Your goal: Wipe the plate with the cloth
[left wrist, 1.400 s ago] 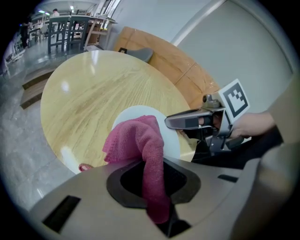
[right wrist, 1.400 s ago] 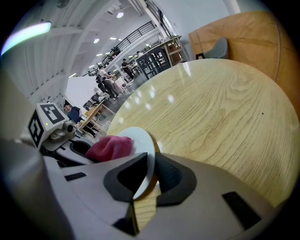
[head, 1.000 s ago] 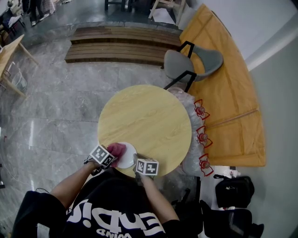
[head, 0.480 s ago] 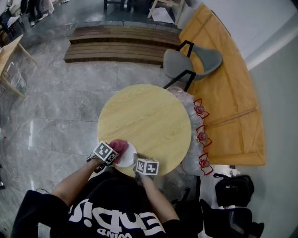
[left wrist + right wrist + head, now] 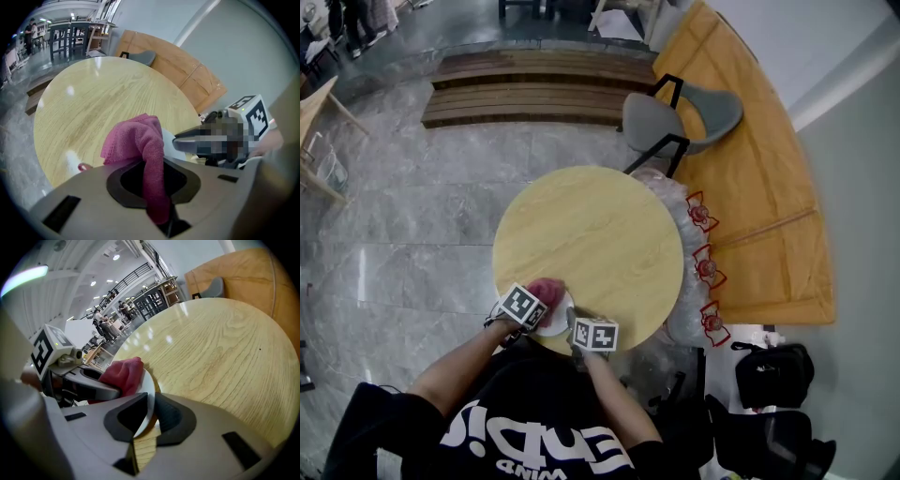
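Note:
A white plate (image 5: 557, 319) lies at the near edge of the round wooden table (image 5: 591, 234). My left gripper (image 5: 157, 185) is shut on a pink cloth (image 5: 138, 138), which bunches up beyond the jaws and rests on the plate (image 5: 168, 139). In the head view the cloth (image 5: 546, 289) covers the plate's far left part. My right gripper (image 5: 146, 416) is shut on the plate's near rim (image 5: 146, 392), so the plate stands tilted between its jaws. From the right gripper view, the cloth (image 5: 123, 373) and the left gripper (image 5: 82, 380) show at the left.
A grey chair (image 5: 680, 117) stands beyond the table. Orange wooden panels (image 5: 759, 187) lie on the right, with plastic-wrapped items (image 5: 705, 267) against the table's right side. Black bags (image 5: 769, 375) sit on the floor at lower right, and wooden benches (image 5: 534, 89) are farther back.
My left gripper has slid the cloth a little to the right and farther across the plate. The right gripper and the plate's rim have stayed put.

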`<state>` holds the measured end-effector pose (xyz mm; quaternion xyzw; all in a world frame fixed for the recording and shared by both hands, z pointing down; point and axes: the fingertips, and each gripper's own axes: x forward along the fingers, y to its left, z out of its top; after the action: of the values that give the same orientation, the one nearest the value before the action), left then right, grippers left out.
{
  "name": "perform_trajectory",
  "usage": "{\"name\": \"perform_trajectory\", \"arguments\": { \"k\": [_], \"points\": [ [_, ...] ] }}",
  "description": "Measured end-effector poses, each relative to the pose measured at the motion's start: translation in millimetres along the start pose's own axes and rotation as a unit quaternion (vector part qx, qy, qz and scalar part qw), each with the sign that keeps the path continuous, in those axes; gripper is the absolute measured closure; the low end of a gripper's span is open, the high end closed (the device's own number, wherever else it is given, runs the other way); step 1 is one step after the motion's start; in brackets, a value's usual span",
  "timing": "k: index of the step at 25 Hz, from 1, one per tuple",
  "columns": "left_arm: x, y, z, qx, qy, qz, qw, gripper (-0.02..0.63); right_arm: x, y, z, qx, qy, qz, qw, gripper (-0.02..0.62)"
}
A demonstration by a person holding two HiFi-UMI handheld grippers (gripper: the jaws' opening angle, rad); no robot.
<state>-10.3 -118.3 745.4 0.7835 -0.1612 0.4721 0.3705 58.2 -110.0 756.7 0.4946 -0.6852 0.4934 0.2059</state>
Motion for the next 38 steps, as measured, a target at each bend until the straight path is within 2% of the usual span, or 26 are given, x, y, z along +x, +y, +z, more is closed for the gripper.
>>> {"name": "perform_trajectory", "arguments": {
  "k": [6,21,32,35,38],
  "points": [
    [8.1,-12.6,7.1,0.006,0.002,-0.015,0.9999,0.543,0.5,0.1,1.8,0.001,-0.003,0.0,1.0,0.529],
    [20.0,-40.0,-2.7,0.007,0.018,-0.051,0.9985,0.543,0.4,-0.5,4.8,0.002,-0.012,0.003,1.0,0.531],
    [8.9,-39.2,-19.3,-0.02,0.018,-0.074,0.9969,0.543,-1.1,-2.9,0.7,-0.029,0.013,-0.004,0.999,0.529],
    [-1.5,-39.9,-15.2,-0.02,0.009,-0.082,0.9964,0.543,-9.8,-1.7,9.3,-0.055,0.013,-0.012,0.998,0.529],
    [-13.9,-39.3,-6.1,-0.025,-0.005,-0.089,0.9957,0.543,-22.3,5.4,23.4,-0.066,0.004,-0.002,0.998,0.529]
  ]
}}
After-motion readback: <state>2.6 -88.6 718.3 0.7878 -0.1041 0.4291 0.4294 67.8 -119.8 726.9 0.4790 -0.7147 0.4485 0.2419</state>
